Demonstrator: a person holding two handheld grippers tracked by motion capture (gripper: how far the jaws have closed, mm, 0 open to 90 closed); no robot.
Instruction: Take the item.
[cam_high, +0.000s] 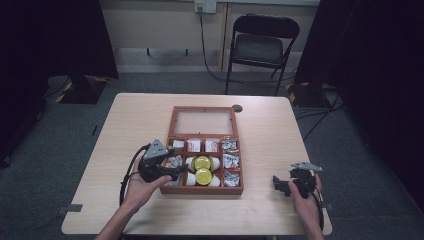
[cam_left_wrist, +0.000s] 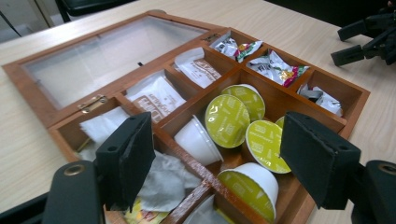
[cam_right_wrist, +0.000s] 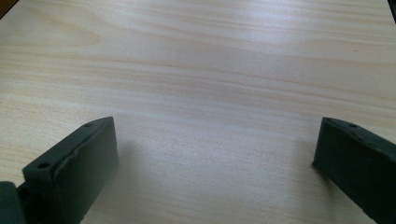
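Over wooden compartment box (cam_left_wrist: 261, 70): left gripper (cam_left_wrist: 217, 158) agape above round foil-lidded capsules (cam_left_wrist: 227, 120); right gripper (cam_right_wrist: 215, 158) agape, bare table.

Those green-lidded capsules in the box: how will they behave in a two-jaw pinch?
The capsules look light, thin-walled cups, so probably easy to crush. Their tapered white sides may slip out of the left gripper. Lying loosely piled in the wooden box, neighbours will likely shift.

Two black handheld grippers, left gripper (cam_high: 181, 170) and right gripper (cam_high: 276, 184), grey three-cornered top plates, trailing black cables.
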